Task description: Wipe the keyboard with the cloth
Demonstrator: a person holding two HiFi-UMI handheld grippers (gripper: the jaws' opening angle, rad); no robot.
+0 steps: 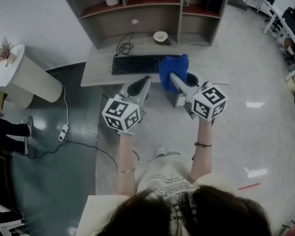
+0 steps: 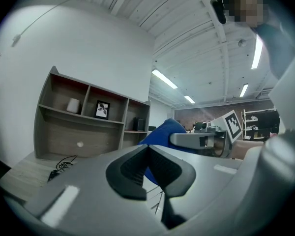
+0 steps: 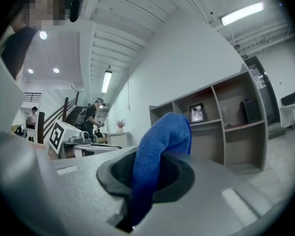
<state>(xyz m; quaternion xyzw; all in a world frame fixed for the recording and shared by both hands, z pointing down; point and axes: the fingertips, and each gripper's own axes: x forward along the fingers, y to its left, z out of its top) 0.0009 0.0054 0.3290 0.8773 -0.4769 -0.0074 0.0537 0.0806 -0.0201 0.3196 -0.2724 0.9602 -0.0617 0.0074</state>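
Only the head view shows the keyboard [image 1: 137,64]; right claw [image 3: 150,177] pinches cloth [image 3: 163,134], left claw [image 2: 148,167] closed, empty.

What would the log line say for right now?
left tool: shut, empty | right tool: shut on cloth | cloth: raised, off keyboard | keyboard: on desk

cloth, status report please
Right hand-held gripper shut on blue cloth, held up near the keyboard right end. Left hand-held gripper shut, empty. Bowl and cable behind the keyboard, nothing on the keys.
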